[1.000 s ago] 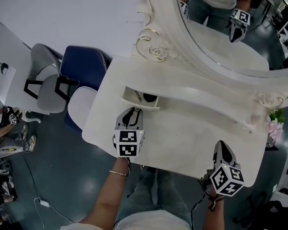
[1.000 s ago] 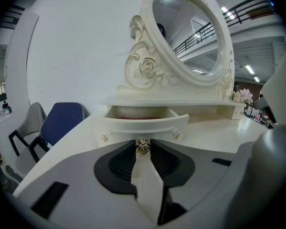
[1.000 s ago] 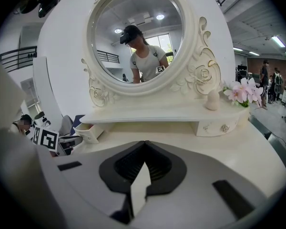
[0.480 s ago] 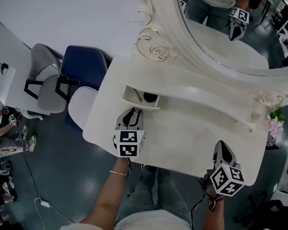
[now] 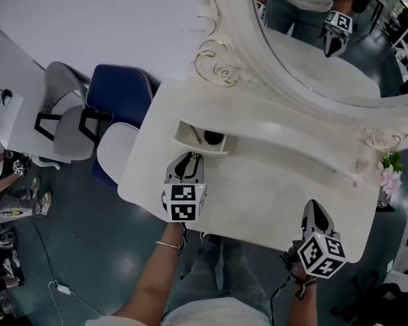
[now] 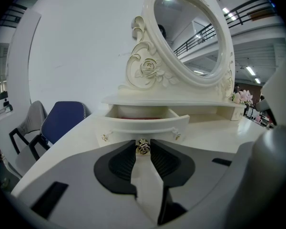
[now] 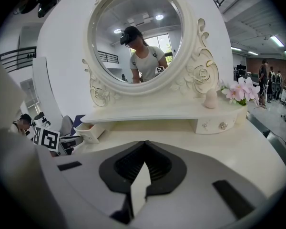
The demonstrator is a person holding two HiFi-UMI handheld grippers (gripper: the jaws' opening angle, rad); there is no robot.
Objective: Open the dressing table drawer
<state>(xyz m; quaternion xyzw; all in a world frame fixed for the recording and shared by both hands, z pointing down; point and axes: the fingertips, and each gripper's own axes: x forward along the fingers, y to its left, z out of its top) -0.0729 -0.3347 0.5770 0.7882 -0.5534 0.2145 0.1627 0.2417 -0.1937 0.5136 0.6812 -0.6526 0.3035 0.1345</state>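
Observation:
The white dressing table point(image 5: 272, 189) has its left drawer point(image 5: 199, 139) pulled out from under the shelf, with a dark object point(image 5: 213, 138) lying inside it. My left gripper point(image 5: 191, 157) is right at the drawer front. In the left gripper view the drawer point(image 6: 143, 124) stands open and its small gold knob point(image 6: 143, 147) is pinched between the two dark pads of the left gripper point(image 6: 143, 149). My right gripper point(image 5: 315, 208) hovers over the table's front right corner, away from the drawer. Its jaws point(image 7: 144, 143) meet at the tips with nothing between them.
A big oval mirror point(image 5: 326, 39) in an ornate frame rises behind the shelf. A second, closed drawer point(image 7: 214, 124) sits at the right, with pink flowers point(image 7: 240, 90) and a small figurine point(image 7: 210, 99) above it. A blue chair point(image 5: 119, 94) and a grey chair point(image 5: 64, 117) stand to the left.

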